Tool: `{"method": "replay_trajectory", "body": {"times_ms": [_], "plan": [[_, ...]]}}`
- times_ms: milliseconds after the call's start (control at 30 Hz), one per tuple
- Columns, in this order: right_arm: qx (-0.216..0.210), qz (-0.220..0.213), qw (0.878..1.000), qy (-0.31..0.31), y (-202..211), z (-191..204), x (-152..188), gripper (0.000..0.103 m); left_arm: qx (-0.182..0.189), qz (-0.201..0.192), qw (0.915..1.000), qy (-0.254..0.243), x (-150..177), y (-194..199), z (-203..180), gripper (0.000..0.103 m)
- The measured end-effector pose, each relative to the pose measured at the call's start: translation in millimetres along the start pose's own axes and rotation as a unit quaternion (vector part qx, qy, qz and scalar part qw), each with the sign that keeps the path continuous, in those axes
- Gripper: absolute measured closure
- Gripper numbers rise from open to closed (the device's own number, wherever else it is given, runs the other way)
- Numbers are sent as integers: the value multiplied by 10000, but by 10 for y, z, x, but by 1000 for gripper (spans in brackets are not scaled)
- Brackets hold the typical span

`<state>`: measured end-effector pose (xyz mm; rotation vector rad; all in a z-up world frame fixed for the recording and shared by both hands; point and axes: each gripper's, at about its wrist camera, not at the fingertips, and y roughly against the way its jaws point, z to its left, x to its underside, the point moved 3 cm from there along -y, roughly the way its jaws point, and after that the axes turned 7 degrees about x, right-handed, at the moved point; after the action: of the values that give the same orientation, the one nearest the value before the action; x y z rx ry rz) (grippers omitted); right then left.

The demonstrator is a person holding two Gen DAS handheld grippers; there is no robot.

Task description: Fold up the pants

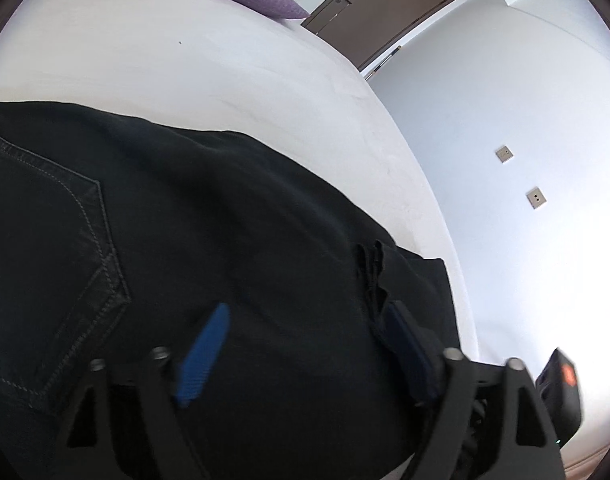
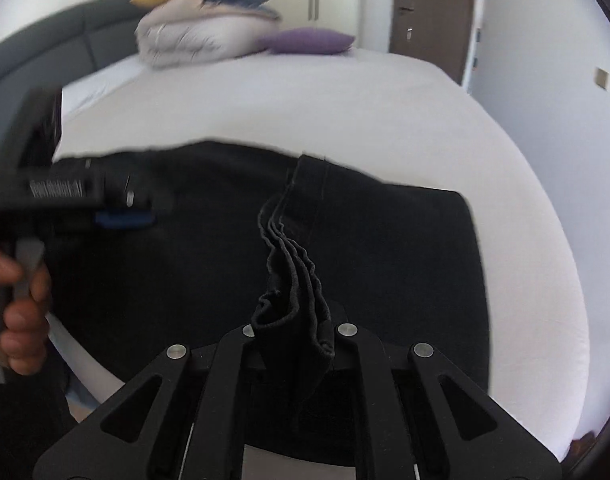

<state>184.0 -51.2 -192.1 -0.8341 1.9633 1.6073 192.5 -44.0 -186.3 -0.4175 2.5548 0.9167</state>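
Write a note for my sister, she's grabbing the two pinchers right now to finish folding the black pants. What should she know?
Right gripper: shut on a bunched hem of the black pants, lifting it over the rest.
Left gripper: jaws wide open above the pants, near the back pocket, holding nothing.
Pants: lying partly folded on the white bed; purple pillow and bedding pile far off at the headboard.
Done: legs look doubled over once.
Left: probably lay the lifted end down, smooth it flat, then let go.
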Motion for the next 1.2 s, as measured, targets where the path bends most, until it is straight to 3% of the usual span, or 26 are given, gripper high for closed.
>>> {"method": "replay_trajectory", "body": {"times_ms": [100,333,400,433,467,567,867,1200], "plan": [[59,-143,9999,-7,53,18,64,96,405,205,9989,136,23,-149,-170,9],[329,-542,9975,299,67,38,-136,96,416,750,9963,8,-4,-613,-482,9],[285,-596,9971,382,161,75,-91,96,372,809,9960,-10,-17,-660,-479,15],[265,-610,9969,425,172,111,-93,96,390,836,9957,6,-19,-671,-473,32],[262,-629,9965,478,234,113,-39,96,405,909,9950,29,-13,-704,-477,58],[254,-643,9959,587,358,132,63,96,314,1021,9943,66,-4,-703,-379,91],[33,-779,9917,1025,464,409,-1,96,176,879,9954,-351,-206,-354,-257,94],[-829,-654,9884,1093,337,661,-152,96,-473,899,9915,-808,-604,28,163,94]]}}
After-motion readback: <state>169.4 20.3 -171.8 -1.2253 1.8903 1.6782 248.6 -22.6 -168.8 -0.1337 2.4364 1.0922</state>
